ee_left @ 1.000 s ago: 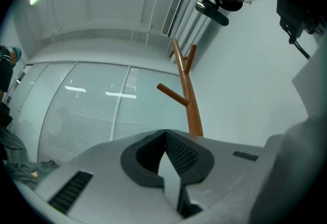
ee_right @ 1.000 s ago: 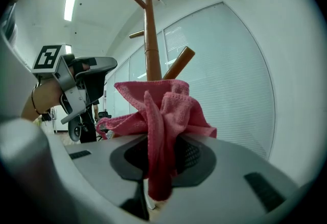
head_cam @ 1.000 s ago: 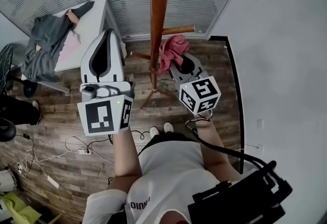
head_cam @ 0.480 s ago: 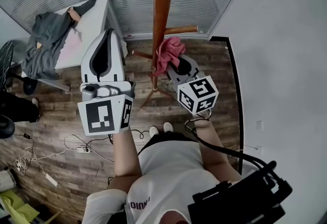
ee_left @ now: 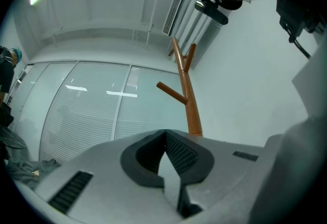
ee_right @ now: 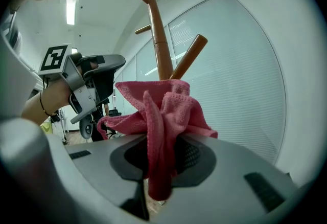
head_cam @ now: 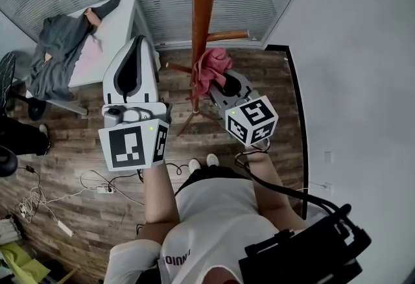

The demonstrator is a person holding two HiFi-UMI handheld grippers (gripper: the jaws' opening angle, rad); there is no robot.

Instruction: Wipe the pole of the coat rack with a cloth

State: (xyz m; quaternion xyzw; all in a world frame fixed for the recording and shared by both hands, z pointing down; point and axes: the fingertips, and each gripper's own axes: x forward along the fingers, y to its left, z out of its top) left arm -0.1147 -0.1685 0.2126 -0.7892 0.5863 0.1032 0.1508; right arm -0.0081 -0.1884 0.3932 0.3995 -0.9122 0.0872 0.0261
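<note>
cloth at the pole, right gripper nearer

right gripper (head_cam: 225, 83) clamps the bunched pink cloth (head_cam: 214, 64) just right of the upright pole (head_cam: 203, 10) - contact unclear. the pole's long axis is vertical, so the wipe likely runs along it. left gripper (head_cam: 134, 49) is closed on nothing, left of the pole and farther off - both forearms reach forward.

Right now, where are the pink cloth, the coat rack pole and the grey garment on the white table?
pink cloth (ee_right: 171, 108): right gripper view, bunched folds in its middle.
coat rack pole (head_cam: 203, 17): head view, bare shaft above the cloth.
grey garment (head_cam: 55, 59): head view, middle of the heap.
</note>
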